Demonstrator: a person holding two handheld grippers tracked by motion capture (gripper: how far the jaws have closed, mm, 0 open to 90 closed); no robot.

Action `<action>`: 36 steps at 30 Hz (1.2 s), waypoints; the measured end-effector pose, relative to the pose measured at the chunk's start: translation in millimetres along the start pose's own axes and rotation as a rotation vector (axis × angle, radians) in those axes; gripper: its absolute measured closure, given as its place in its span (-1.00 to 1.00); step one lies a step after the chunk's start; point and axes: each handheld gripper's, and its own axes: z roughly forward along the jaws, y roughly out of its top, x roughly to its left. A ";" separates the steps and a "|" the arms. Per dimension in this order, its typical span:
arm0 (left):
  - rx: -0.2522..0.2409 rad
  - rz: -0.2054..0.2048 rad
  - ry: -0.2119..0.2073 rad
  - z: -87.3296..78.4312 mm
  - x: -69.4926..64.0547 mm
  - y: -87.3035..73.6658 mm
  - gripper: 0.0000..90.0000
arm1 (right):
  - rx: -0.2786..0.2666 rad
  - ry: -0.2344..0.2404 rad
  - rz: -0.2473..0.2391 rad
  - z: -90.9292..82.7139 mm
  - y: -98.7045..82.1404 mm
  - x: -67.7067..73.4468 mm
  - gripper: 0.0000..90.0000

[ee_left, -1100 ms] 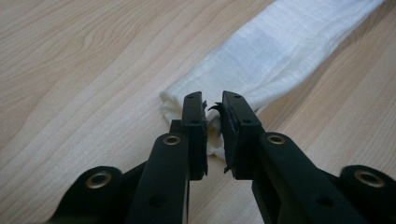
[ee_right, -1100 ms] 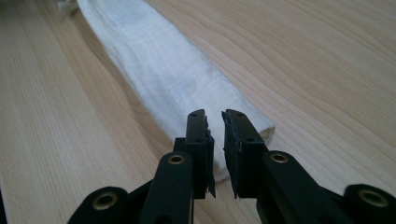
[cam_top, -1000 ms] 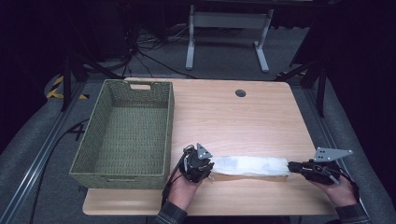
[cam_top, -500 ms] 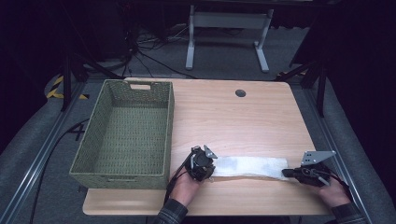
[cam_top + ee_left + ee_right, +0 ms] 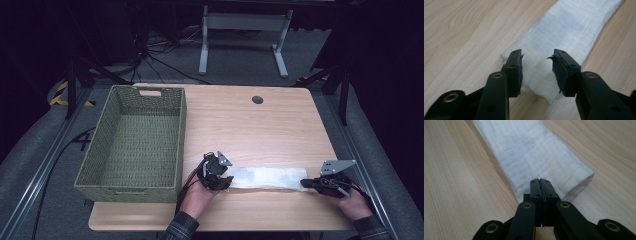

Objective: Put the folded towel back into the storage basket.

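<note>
The folded white cloth (image 5: pixel 267 177) lies lengthwise between the just-opening, empty left gripper (image 5: pixel 223 181) and the right gripper (image 5: pixel 306 183), clamped on its far end.

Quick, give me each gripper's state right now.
Left gripper: open, fingers just been opening, astride the end of the white cloth without pressing it.
Right gripper: closed at the cloth's other end; whether it pinches the cloth cannot be told.
</note>
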 end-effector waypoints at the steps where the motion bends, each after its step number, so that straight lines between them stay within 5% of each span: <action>1: 0.001 -0.002 -0.001 -0.8 0.2 0.9 0.29 | 0.000 0.000 0.000 0.0 0.0 0.0 0.99; 7: -0.031 0.011 0.001 2.6 3.0 3.9 0.14 | 0.003 -0.021 0.000 9.6 12.4 -11.3 0.99; 25: -0.021 0.013 -0.002 12.9 9.0 11.1 0.14 | 0.012 -0.022 0.002 41.6 53.2 -40.4 0.99; 33: -0.004 -0.008 0.006 18.0 16.3 10.8 0.26 | 0.010 -0.027 -0.024 56.1 70.6 -46.7 0.97; 36: 0.019 -0.025 0.005 17.3 18.1 8.7 0.48 | -0.006 -0.031 -0.018 51.0 70.1 -46.2 0.76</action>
